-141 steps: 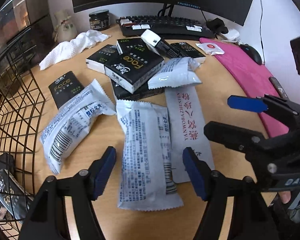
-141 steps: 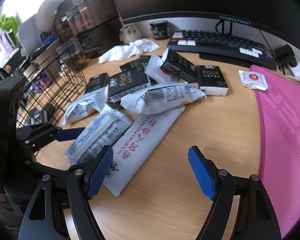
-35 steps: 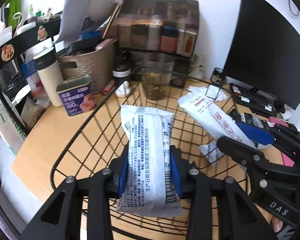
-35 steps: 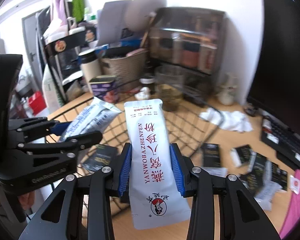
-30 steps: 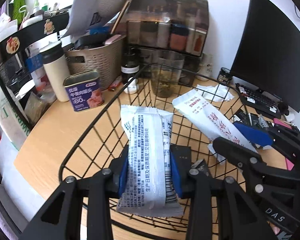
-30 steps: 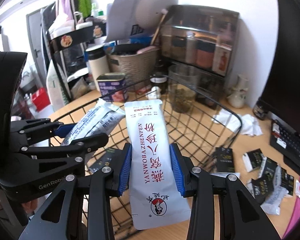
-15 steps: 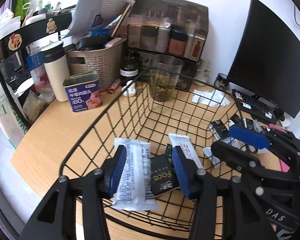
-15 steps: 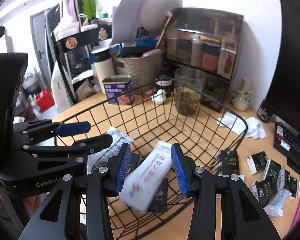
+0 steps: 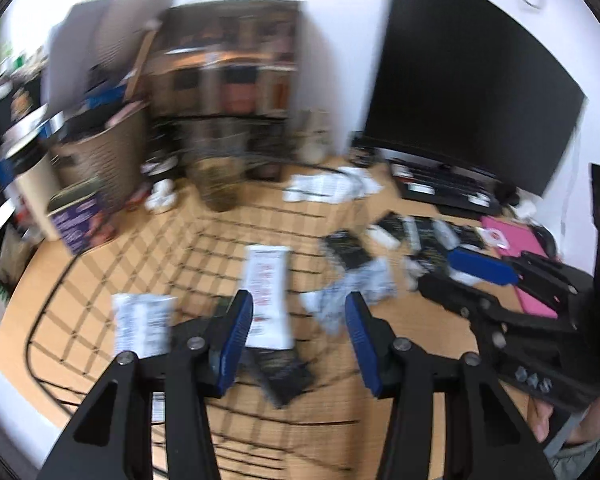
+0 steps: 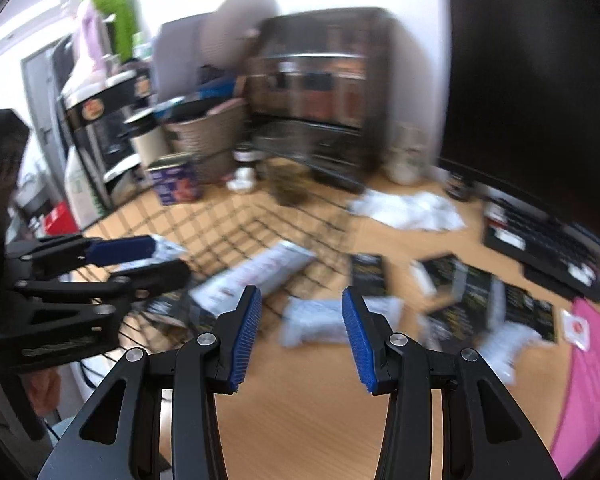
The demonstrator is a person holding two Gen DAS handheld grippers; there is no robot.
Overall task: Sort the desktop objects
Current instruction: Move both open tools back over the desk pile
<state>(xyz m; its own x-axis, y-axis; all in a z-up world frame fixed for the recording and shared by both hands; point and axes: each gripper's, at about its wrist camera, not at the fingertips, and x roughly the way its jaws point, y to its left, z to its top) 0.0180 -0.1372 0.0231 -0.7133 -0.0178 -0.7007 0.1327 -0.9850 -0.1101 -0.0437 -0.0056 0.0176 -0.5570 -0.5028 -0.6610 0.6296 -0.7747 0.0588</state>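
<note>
Both views are motion-blurred. My left gripper (image 9: 299, 338) is open and empty above the black wire basket (image 9: 36, 340). In the basket lie a white packet with red print (image 9: 267, 292), a white packet with dark print (image 9: 142, 326) and a black pack (image 9: 284, 368). My right gripper (image 10: 300, 330) is open and empty over the desk beside the basket (image 10: 236, 224). A silver-white packet (image 10: 328, 318) lies on the desk ahead of it, with black tissue packs (image 10: 472, 288) to the right. The right gripper also shows in the left wrist view (image 9: 452, 276).
A dark monitor (image 9: 468, 92) and keyboard (image 9: 444, 188) stand at the back right, a pink mat (image 10: 588, 364) at the right. A crumpled white tissue (image 10: 408, 204) lies behind the packs. A blue tin (image 10: 174, 184), woven bin and shelves crowd the left.
Both grippers let go of their packets, which now lie in the basket. Both grippers have since swung right, toward the desk with the loose packs.
</note>
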